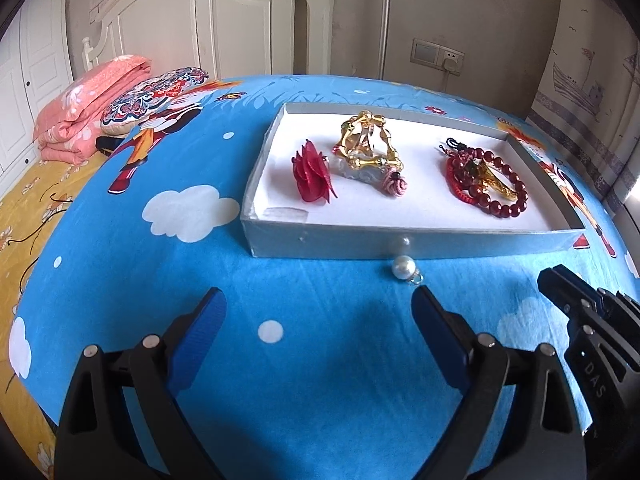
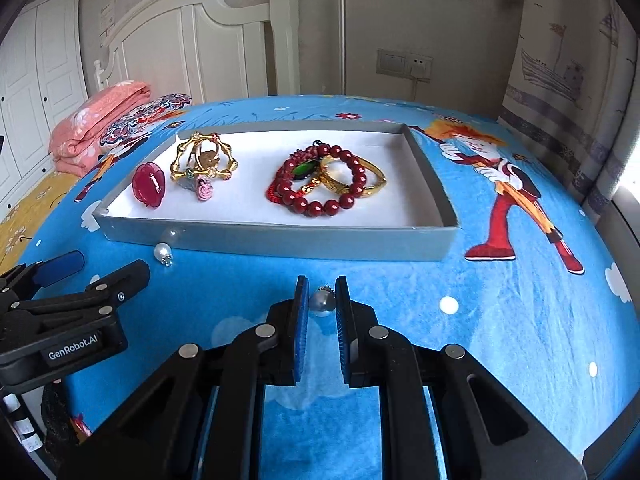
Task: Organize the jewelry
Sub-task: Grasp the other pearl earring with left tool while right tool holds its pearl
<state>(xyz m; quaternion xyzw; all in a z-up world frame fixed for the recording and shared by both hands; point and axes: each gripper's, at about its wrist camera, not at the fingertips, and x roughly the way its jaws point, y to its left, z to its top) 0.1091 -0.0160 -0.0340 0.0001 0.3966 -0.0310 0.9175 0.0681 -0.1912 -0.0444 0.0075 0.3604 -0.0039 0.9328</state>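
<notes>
Left wrist view: my left gripper (image 1: 318,300) has its fingers spread wide; a white pearl earring (image 1: 403,266) lies mid-frame against the grey tray (image 1: 420,243).

Right wrist view: my right gripper (image 2: 322,290) pinches a silvery pearl earring (image 2: 322,302), center frame, over the blue bedspread (image 2: 500,320).

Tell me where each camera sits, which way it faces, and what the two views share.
Left wrist: on the left gripper, low over the bed, facing the tray and headboard; its spread fingers show, and the right gripper at right.
Right wrist: on the right gripper, same heading, fingers closed on a pearl; the left gripper at left.
Shared: tray, loose pearl, bracelets.
</notes>
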